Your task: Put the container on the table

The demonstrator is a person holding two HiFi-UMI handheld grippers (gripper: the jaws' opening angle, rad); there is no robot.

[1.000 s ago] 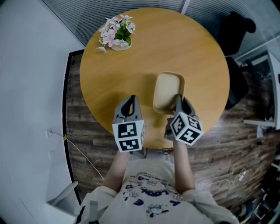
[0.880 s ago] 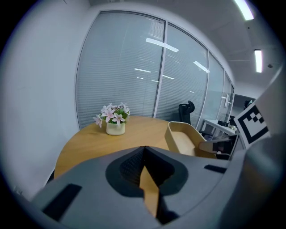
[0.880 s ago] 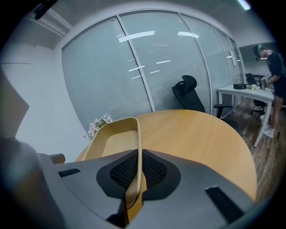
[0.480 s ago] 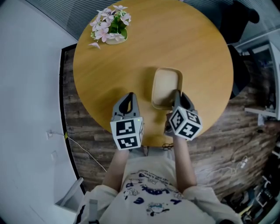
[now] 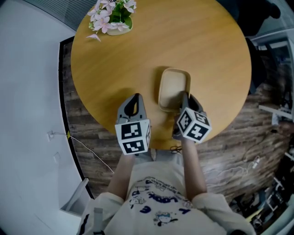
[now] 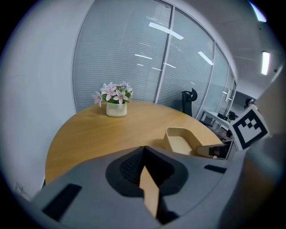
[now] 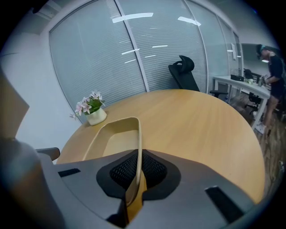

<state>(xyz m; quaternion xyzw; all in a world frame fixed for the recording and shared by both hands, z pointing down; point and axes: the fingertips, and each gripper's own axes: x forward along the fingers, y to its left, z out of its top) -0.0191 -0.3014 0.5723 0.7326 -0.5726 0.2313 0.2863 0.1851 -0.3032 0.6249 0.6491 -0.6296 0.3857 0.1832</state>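
The container (image 5: pixel 173 87) is a beige oblong tray with rounded corners, lying over the near part of the round wooden table (image 5: pixel 193 36). My right gripper (image 5: pixel 184 98) is shut on its near right rim; in the right gripper view the thin wall (image 7: pixel 136 147) runs between the jaws of that gripper (image 7: pixel 135 173). I cannot tell whether the tray rests on the tabletop or hangs just above it. My left gripper (image 5: pixel 134 100) hovers to the tray's left, shut on nothing, and the left gripper view shows its jaws (image 6: pixel 144 154) together with the tray (image 6: pixel 181 139) to the right.
A white pot of pink flowers (image 5: pixel 111 13) stands at the table's far left edge. A black office chair (image 7: pixel 183 74) is beyond the table by the glass wall with blinds. Wooden floor and cables lie around the table. A white wall is on the left.
The head view has moved forward, so the flowers now sit at the top edge. The right gripper keeps its hold and the tray lies slightly farther in from the table's near edge.
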